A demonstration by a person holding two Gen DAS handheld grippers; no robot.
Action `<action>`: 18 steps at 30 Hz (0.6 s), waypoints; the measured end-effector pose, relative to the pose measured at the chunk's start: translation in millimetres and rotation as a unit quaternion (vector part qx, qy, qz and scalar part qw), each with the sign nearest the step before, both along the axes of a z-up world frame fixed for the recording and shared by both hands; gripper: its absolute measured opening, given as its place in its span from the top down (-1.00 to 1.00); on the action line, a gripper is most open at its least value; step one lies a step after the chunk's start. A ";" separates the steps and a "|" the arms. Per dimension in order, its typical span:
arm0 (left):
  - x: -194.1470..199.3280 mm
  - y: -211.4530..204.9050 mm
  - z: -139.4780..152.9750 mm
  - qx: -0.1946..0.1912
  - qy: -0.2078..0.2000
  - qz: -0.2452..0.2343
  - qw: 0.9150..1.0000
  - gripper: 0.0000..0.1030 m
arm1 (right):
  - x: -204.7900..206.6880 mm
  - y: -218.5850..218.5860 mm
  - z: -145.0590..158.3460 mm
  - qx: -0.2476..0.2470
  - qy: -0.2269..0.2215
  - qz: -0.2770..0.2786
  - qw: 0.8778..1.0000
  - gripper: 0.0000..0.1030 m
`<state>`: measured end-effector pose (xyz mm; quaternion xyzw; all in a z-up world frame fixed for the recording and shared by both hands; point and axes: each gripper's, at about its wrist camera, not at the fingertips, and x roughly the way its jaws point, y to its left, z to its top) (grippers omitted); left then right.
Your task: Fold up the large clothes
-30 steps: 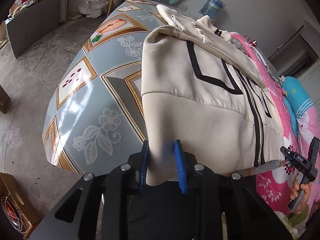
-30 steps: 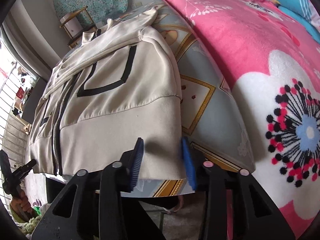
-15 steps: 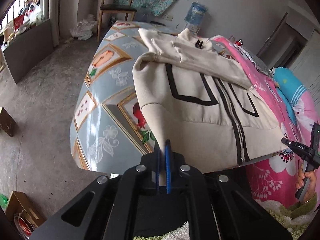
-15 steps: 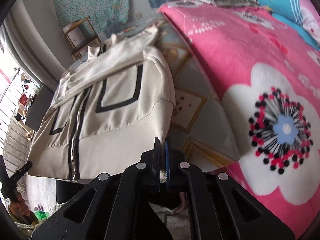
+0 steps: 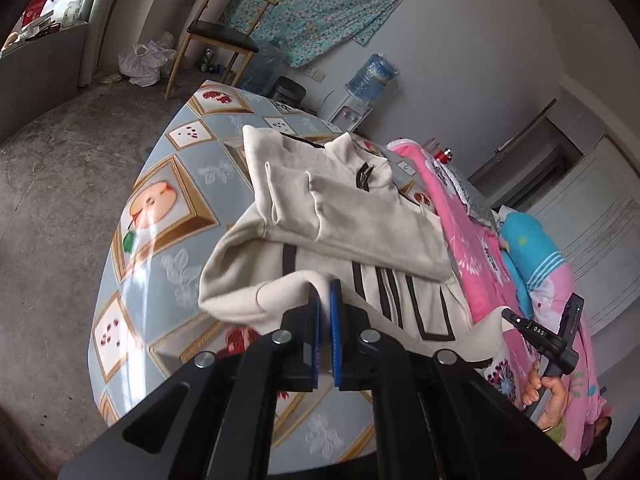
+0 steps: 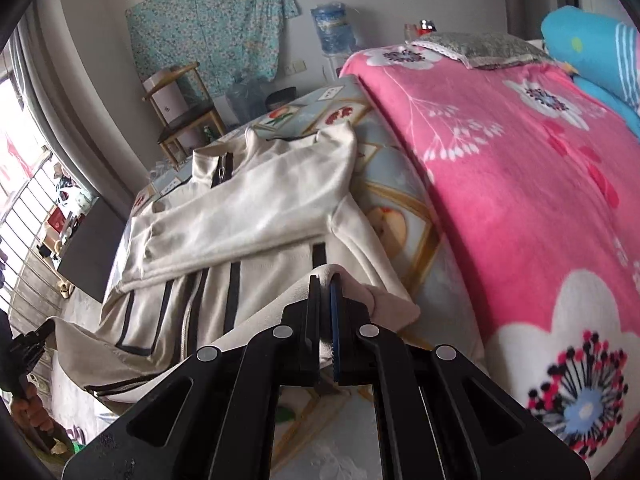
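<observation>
We see the cream zip-up jacket with black stripes (image 5: pixel 352 216) spread across the middle of both views, lying on the table covered by a glossy grey-blue oilcloth printed with framed fruit pictures (image 5: pixel 160 216). Its sleeves are folded across the chest.

In the left wrist view, the left gripper (image 5: pixel 325 304) sits at lower centre; its blue-padded fingers (image 5: pixel 335 332) stand narrow, pinched on the jacket's hem corner, which rises off the table and drapes over the fingertips. In the right wrist view, the right gripper (image 6: pixel 325 300) is likewise at lower centre, its fingers (image 6: pixel 334 328) nearly together and clamped on the opposite hem corner, with the lifted hem sagging away toward the lower left of that frame.

The right gripper also shows at the lower right edge of the left view, held in a hand (image 5: pixel 550 396).

A pink floral fleece blanket (image 6: pixel 520 184) on the bed fills the right side of the right view, just beside the table. A blue water-cooler bottle (image 5: pixel 374 76) stands against the far wall at upper centre; what it holds we cannot tell.
</observation>
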<state>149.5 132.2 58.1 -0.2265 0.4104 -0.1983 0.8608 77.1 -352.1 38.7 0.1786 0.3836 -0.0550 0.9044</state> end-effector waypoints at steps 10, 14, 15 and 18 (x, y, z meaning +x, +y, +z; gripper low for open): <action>109.2 -2.2 -60.7 0.050 0.074 0.038 0.995 0.70 | 107.2 -39.6 -51.2 0.082 0.041 -0.074 0.993 -0.20; 81.3 16.5 -56.2 0.046 0.036 0.067 0.996 0.16 | 79.6 -40.9 -48.2 0.077 0.027 -0.064 0.995 -0.23; 73.9 24.7 -54.1 0.045 0.029 0.075 0.996 0.14 | 71.3 -41.3 -46.2 0.068 0.027 -0.062 0.995 -0.25; 54.0 46.3 -49.0 0.052 0.029 0.095 0.994 0.14 | 42.0 -49.0 -45.8 0.090 0.028 -0.059 0.994 -0.30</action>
